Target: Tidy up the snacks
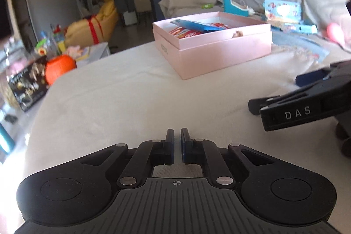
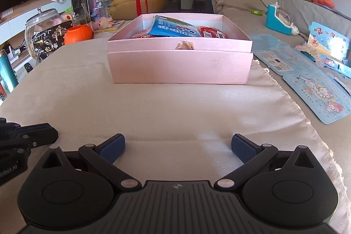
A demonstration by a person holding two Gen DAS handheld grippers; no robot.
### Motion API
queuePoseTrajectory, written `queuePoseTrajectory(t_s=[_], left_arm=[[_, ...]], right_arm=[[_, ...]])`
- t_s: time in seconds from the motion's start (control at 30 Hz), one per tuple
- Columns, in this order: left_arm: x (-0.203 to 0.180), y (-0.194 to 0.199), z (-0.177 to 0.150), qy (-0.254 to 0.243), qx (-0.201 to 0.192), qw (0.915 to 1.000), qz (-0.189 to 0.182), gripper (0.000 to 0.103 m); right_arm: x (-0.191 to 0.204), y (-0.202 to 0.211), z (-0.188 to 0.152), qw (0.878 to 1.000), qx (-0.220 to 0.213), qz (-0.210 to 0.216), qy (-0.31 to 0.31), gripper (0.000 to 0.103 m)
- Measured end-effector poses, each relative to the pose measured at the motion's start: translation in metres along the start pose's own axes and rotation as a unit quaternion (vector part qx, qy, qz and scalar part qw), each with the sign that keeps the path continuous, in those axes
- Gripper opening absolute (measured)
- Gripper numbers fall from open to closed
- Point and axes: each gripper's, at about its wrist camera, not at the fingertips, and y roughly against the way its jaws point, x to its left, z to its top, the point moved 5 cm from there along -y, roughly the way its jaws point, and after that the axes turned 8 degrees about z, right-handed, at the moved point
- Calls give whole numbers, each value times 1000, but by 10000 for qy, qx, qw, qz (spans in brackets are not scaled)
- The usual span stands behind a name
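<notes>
With the snack packets (image 2: 173,31) already lying inside the pink box (image 2: 179,67), the empty left gripper (image 1: 177,142) sits closed and the right gripper (image 2: 177,146) open, both well short of the box, so probably only lidding remains.

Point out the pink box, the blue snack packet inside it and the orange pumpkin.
pink box (image 2: 179,68), right wrist view, on its front wall.
blue snack packet (image 2: 173,29), right wrist view, on the middle of its printed face.
orange pumpkin (image 2: 79,34), right wrist view, on its rounded side.

The pink box (image 2: 179,67) walls hide the lower parts of the snack packets (image 2: 173,31).
</notes>
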Motion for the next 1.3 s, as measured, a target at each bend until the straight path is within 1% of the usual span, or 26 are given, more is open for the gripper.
queuePoseTrajectory(t_s=[0.03, 0.07, 0.13, 0.17, 0.2, 0.23, 0.27, 0.3, 0.53, 0.7, 0.83, 1.3], left_arm=[[-4, 0, 0, -102, -21, 9999, 134, 8], [-7, -2, 2, -85, -1, 9998, 197, 8], [-7, -5, 6, 221, 101, 9996, 156, 7], [-5, -5, 7, 422, 123, 9990, -13, 7], [-4, -4, 7, 613, 128, 9975, -324, 7], [-1, -2, 5, 834, 142, 9942, -667, 7], [0, -3, 4, 984, 161, 9911, -883, 7], [1, -4, 5, 1058, 178, 9895, -966, 8], [5, -7, 3, 1341, 268, 9852, -1031, 11], [1, -7, 5, 1270, 289, 9876, -881, 12], [0, -10, 7, 1335, 299, 9876, -763, 12], [1, -10, 7, 1305, 302, 9880, -768, 12]], right_arm=[[0, 0, 0, 10000, 7, -18, 13, 103], [0, 0, 0, 10000, 11, -27, 20, 103], [0, 0, 0, 10000, 17, -41, 12, 103], [0, 1, 0, 10000, 18, -56, -12, 103], [1, 1, 0, 10000, 12, -68, -52, 103], [1, 2, 0, 9999, 0, -80, -89, 103], [1, 2, 0, 9999, -11, -96, -100, 103], [2, 2, -1, 9999, -9, -115, -84, 103], [2, 3, -1, 9999, -4, -136, -52, 103], [0, 5, -2, 9998, -9, -177, -90, 103], [0, 6, -2, 9998, -19, -152, -115, 103], [0, 5, -2, 9998, -22, -144, -124, 103]])
